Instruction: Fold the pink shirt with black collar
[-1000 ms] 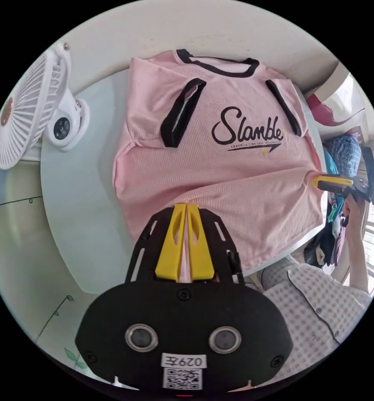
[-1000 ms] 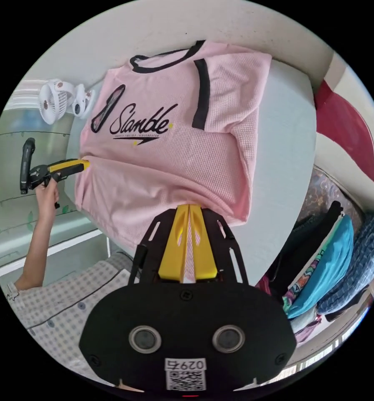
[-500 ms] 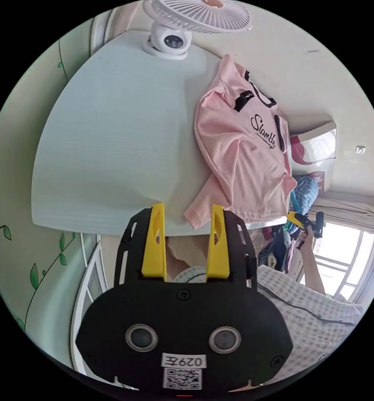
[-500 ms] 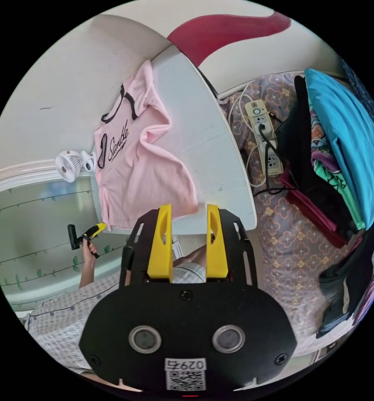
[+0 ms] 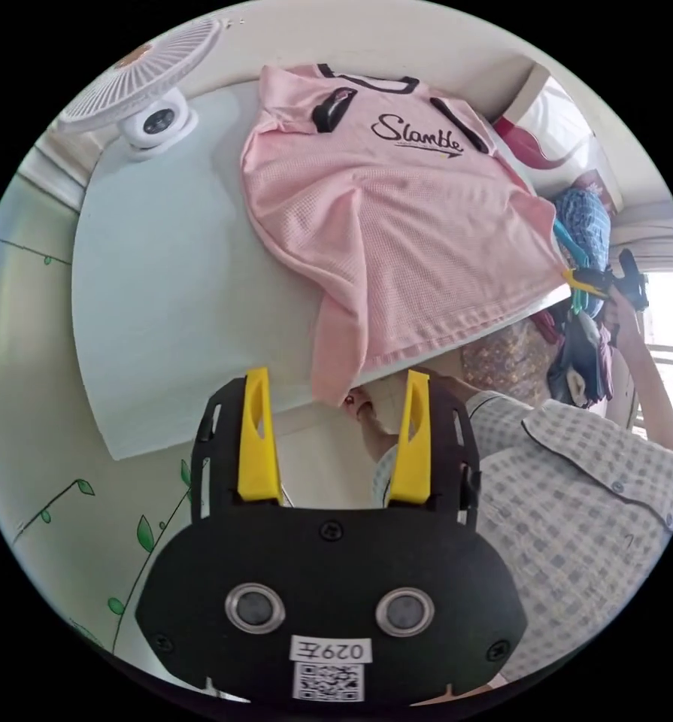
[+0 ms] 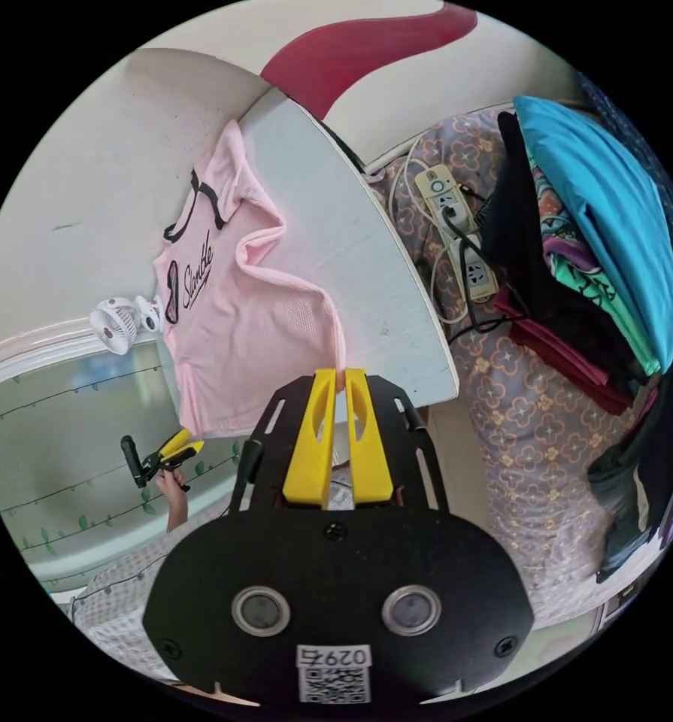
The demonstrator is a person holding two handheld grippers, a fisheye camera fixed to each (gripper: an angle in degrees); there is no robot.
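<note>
The pink shirt [image 5: 396,218] with black collar lies face up on the white table [image 5: 163,301], both sleeves folded in over the chest, its hem hanging over the near edge. My left gripper [image 5: 338,380] is open just off the table edge, and the shirt's drooping hem corner hangs between its jaws without being pressed. In the right gripper view the shirt [image 6: 238,301] runs away from my right gripper [image 6: 340,374], which is shut on the other hem corner. The right gripper [image 5: 586,280] pulls that corner taut. The left gripper [image 6: 177,450] sits below the hem.
A white fan [image 5: 148,83] stands at the table's far corner. A pile of clothes [image 6: 592,248] and a power strip [image 6: 456,226] lie on patterned bedding right of the table. The person's checked top [image 5: 577,481] is close to the near edge.
A second ago both grippers were shut on the shirt's sides. They let go and drew back; now the right one has shut on a hem corner and the left is open at the other.
</note>
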